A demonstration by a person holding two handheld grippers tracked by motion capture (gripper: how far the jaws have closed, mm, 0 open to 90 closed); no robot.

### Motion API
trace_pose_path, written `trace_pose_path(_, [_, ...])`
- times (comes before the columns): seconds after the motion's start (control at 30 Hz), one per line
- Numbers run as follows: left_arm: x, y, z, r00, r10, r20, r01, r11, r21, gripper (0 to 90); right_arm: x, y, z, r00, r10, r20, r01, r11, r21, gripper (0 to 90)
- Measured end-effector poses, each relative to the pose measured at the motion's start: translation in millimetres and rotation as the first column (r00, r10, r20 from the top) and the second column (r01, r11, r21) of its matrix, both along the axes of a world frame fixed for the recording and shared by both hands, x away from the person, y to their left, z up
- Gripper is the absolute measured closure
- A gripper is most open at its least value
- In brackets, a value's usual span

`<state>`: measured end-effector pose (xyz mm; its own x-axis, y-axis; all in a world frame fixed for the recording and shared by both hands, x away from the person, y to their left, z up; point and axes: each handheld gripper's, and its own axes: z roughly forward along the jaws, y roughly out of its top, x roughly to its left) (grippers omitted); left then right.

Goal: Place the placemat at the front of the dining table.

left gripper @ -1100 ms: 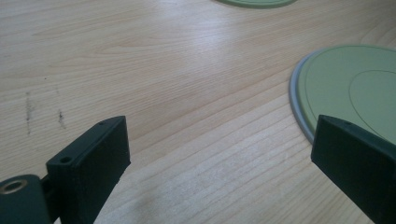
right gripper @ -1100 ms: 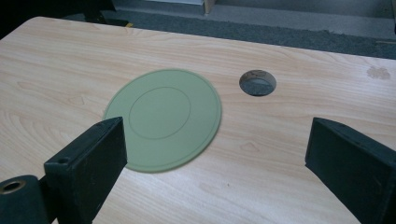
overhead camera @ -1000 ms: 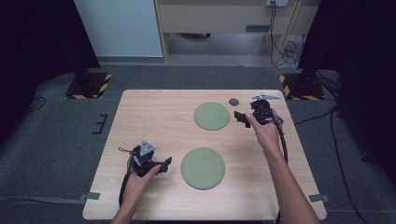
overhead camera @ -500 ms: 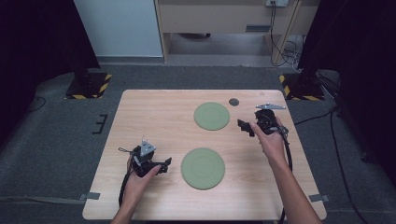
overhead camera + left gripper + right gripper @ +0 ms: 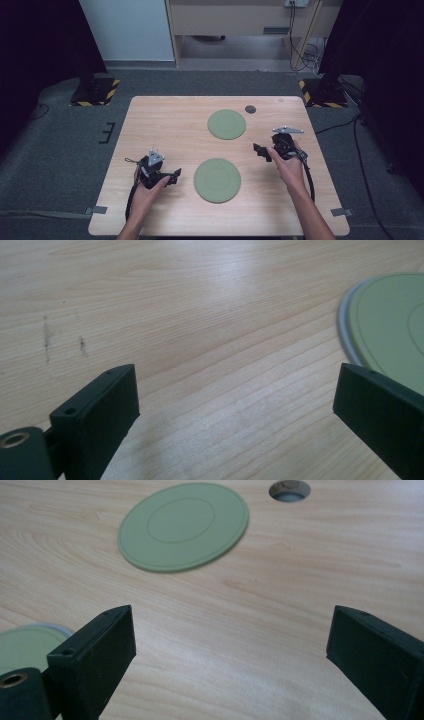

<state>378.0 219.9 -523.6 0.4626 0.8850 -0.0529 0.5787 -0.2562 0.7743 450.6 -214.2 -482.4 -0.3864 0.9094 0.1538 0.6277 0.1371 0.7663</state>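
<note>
While the pale wooden table (image 5: 165,125) lies broad under both hands, the near flat round green plate (image 5: 217,180) sits at its front middle and the far flat round green plate (image 5: 226,124) lies beyond it, well apart, toward the small dark round hole (image 5: 250,109) in the tabletop. Over the last second the right gripper (image 5: 260,150) has drawn back from beside the far plate toward the person and now hovers to the right of the near plate, jaws spread wide with nothing between them; its own view looks across bare wood to the far plate (image 5: 183,526) and the hole (image 5: 289,490). The left gripper (image 5: 175,175) has not shifted, resting just left of the near plate, jaws likewise parted and empty, the plate's rim (image 5: 350,335) close by its right jaw. Judging by this retreat, the far plate has been set down and released, and the near plate is likely next.
</note>
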Motion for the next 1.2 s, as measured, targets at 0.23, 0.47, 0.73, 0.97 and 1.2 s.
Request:
trace_pose_path(0.23, [1.1,1.8,-1.8,0.9999,0.009,-0.008,-0.009,0.9999,0.007,3.8,-12.1,-9.8,-23.9,0.9992,-0.017,-0.035,0.017,0.9999,-0.003,5.9])
trace_pose_path(0.47, [2.2,2.3,-5.2,0.9996,0.012,-0.024,-0.012,0.9998,0.016,3.8,-21.7,-12.5,-35.2,0.9982,-0.027,-0.054,0.027,0.9996,-0.001,6.3])
trace_pose_path(0.73, [3.6,2.0,-10.2,0.9988,0.024,-0.042,-0.023,0.9991,0.036,3.8,-30.9,-9.7,-41.2,0.9985,-0.028,-0.047,0.026,0.999,-0.035,5.7])
trace_pose_path(0.97, [4.3,-0.4,-11.1,0.9986,0.025,-0.046,-0.023,0.9989,0.041,3.7,-32.3,-7.6,-47.1,0.998,-0.046,-0.044,0.043,0.9965,-0.072,5.7])
trace_pose_path(1.2, [5.7,0.5,-12.1,0.9966,0.043,-0.071,-0.038,0.9972,0.065,3.8,-33.1,-2.8,-53.9,0.9964,-0.071,-0.046,0.066,0.9916,-0.112,5.7])
